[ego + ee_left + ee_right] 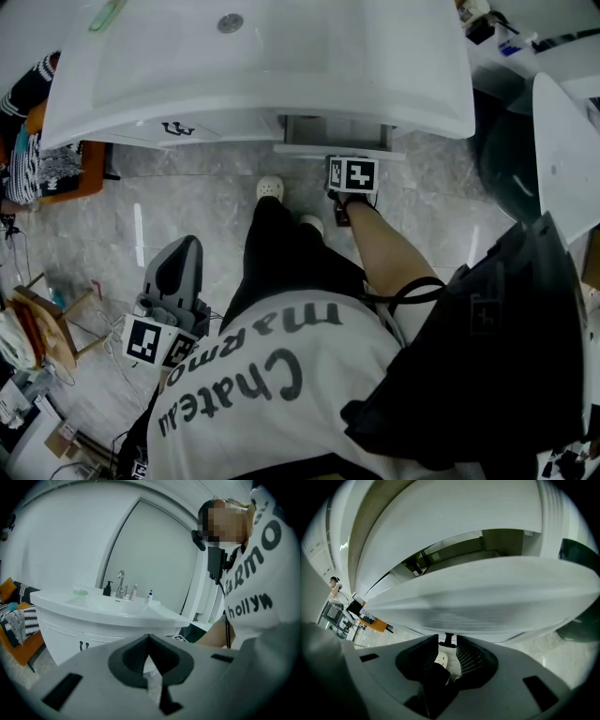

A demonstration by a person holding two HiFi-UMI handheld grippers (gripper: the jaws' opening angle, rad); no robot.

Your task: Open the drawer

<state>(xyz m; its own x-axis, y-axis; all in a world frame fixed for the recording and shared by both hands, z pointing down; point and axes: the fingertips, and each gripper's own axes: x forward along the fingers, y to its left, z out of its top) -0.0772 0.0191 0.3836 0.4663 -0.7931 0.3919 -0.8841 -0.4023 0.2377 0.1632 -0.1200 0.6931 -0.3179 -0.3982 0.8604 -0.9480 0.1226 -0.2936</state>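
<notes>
**White drawer partly out, R gripper on its handle**

White drawer (487, 592) sits under the vanity top (262, 56), right of centre, pulled partway out. In the right gripper view a dark gap shows above its curved front. R gripper (447, 644) points down at the front w/ jaws part-spread, pinching the small dark handle (449, 639) at the bottom edge, one pad on each side. L gripper (149, 638) is well apart from the drawer, low at the person's left over the grey marble floor (187, 206). Its jaws are pressed together at the tips w/ nothing between. It faces the vanity's side, tap (121, 581) and bottles in sight.
</notes>
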